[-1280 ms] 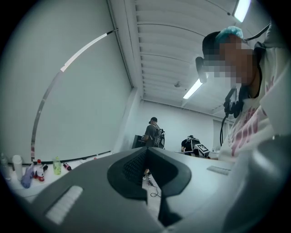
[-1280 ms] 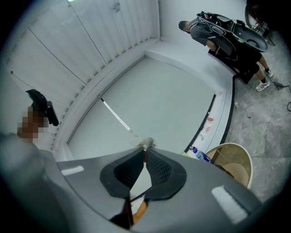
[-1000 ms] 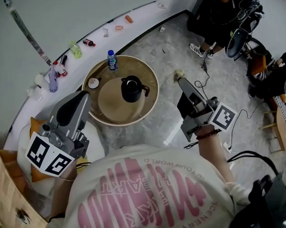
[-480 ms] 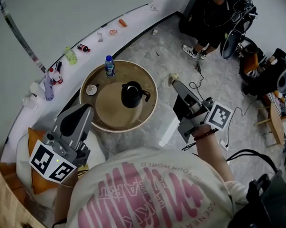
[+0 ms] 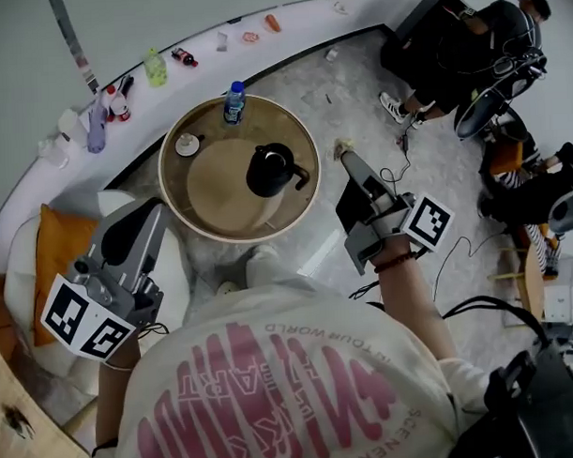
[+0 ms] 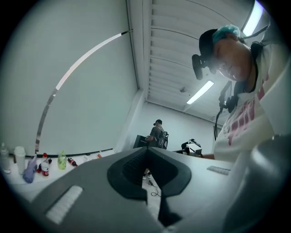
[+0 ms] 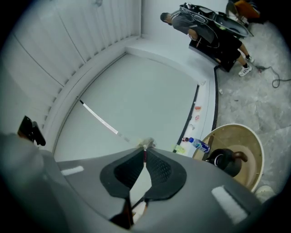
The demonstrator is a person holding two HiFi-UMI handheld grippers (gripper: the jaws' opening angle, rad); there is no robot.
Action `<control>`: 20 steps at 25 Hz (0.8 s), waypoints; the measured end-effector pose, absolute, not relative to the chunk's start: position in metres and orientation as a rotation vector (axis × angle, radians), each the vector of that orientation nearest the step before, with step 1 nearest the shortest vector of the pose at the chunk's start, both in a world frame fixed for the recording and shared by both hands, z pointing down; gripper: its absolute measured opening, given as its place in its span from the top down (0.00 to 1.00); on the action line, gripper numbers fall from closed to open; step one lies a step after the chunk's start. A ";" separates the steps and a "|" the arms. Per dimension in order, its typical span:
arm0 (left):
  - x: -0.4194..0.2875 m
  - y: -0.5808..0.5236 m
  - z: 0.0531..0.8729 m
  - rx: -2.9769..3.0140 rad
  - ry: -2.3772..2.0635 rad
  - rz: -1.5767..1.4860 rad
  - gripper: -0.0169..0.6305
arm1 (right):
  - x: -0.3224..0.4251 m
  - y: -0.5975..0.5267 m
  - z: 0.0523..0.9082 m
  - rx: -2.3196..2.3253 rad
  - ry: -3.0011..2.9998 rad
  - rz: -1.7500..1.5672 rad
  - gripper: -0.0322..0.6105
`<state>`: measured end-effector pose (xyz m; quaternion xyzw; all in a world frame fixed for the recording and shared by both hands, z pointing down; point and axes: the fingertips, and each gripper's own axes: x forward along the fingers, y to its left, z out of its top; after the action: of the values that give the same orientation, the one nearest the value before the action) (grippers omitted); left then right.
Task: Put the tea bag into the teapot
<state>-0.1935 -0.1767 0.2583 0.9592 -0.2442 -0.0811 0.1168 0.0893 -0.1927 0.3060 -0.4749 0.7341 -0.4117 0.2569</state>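
The right gripper [image 5: 347, 157] is pinched shut on the tea bag [image 7: 145, 144], which is probably light, limp and tearable, best held by an edge, with the teapot [image 5: 270, 169] well off beside it.

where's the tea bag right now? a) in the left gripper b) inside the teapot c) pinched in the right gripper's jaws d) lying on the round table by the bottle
c: the right gripper is shut on the tea bag at its jaw tips, held off to the side of the teapot, not yet over it.
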 end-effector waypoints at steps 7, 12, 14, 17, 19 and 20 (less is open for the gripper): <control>-0.216 -0.169 0.273 2.723 -0.923 -0.135 0.95 | 0.073 -0.221 0.318 -1.237 2.084 -1.200 0.92; -0.223 -0.193 0.287 2.669 -1.000 -0.127 0.95 | 0.074 -0.255 0.340 -1.262 2.133 -1.239 0.92; -0.221 -0.203 0.289 2.647 -1.024 -0.128 0.95 | 0.077 -0.266 0.348 -1.270 2.153 -1.275 0.92; -0.213 -0.206 0.293 2.632 -1.048 -0.134 0.95 | 0.087 -0.270 0.363 -1.297 2.178 -1.308 0.92; -0.204 -0.209 0.297 2.627 -1.059 -0.132 0.95 | 0.095 -0.275 0.372 -1.316 2.210 -1.315 0.92; -0.198 -0.213 0.300 2.621 -1.066 -0.126 0.95 | 0.098 -0.281 0.377 -1.322 2.239 -1.315 0.92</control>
<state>-0.1984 -0.2129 0.2997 0.9144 -0.3719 -0.0440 0.1538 0.0976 -0.2805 0.3768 -0.4508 0.7635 -0.4483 0.1136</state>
